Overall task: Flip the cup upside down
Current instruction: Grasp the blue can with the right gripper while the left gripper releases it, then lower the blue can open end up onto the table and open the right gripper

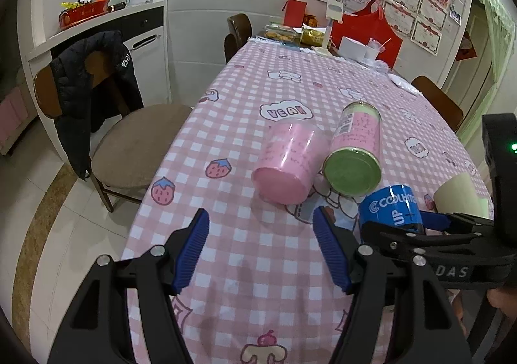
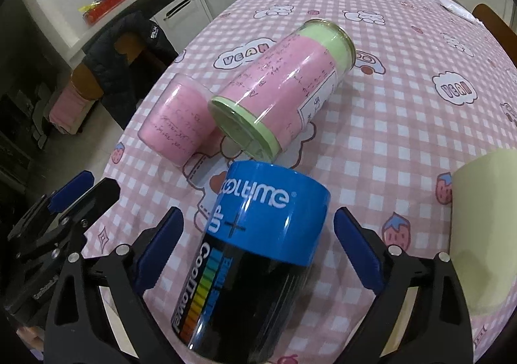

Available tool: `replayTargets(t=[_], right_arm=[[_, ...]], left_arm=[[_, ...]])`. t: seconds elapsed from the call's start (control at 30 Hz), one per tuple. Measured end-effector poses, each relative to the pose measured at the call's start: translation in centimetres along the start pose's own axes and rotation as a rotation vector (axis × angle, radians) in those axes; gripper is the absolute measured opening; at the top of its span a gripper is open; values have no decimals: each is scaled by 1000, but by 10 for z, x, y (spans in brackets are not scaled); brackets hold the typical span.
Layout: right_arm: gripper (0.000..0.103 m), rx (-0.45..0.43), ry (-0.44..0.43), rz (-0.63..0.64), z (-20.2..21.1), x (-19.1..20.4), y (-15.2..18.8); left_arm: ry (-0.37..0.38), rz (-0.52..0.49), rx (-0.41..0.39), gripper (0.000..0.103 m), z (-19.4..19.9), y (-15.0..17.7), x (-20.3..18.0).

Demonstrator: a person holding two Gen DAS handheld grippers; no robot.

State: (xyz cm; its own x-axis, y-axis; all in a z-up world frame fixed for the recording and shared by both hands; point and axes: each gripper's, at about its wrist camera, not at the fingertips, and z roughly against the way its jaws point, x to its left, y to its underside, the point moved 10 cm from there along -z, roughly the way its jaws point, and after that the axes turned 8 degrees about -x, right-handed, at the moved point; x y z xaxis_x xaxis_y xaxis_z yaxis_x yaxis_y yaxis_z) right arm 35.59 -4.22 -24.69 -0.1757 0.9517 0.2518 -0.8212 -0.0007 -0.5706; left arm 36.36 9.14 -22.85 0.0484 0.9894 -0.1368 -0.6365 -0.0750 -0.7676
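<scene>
Both fingers of our right gripper stand spread around the blue-capped CoolTime cup; next we close, then invert it.

— What can we read on the blue-and-black can?

— "COOLTIME" in white on its blue band, "UP" beside a plus sign, and "CoolTowel" running down the black part next to a rainbow stripe.

— And on the tabletop's checked cloth?

— We make out "YEAH" in cloud-shaped bubbles (one more shows in the right wrist view).

— Anything else?

— "DAS" on the right tongs' black body. The handwriting on the pink cup and on the pink-and-green cylinder is too small for us to read.
</scene>
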Motion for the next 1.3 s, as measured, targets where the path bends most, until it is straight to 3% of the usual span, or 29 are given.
replayTargets(t=[0.07, 0.37, 0.6, 0.93, 1.3], right_arm=[[71, 1, -4, 1, -1, 0, 0], [71, -22, 1, 15, 5, 1, -1], [69, -80, 22, 47, 23, 2, -8], [68, -211, 119, 114, 57, -2, -21], [66, -246, 116, 150, 67, 1, -17]], left_arm=[[-1, -2, 1, 66, -2, 0, 0], [3, 5, 5, 66, -5, 1, -1], [0, 6, -7, 66, 1, -1, -7], [16, -9, -23, 66, 13, -3, -20], [21, -29, -41, 66, 25, -3, -32]])
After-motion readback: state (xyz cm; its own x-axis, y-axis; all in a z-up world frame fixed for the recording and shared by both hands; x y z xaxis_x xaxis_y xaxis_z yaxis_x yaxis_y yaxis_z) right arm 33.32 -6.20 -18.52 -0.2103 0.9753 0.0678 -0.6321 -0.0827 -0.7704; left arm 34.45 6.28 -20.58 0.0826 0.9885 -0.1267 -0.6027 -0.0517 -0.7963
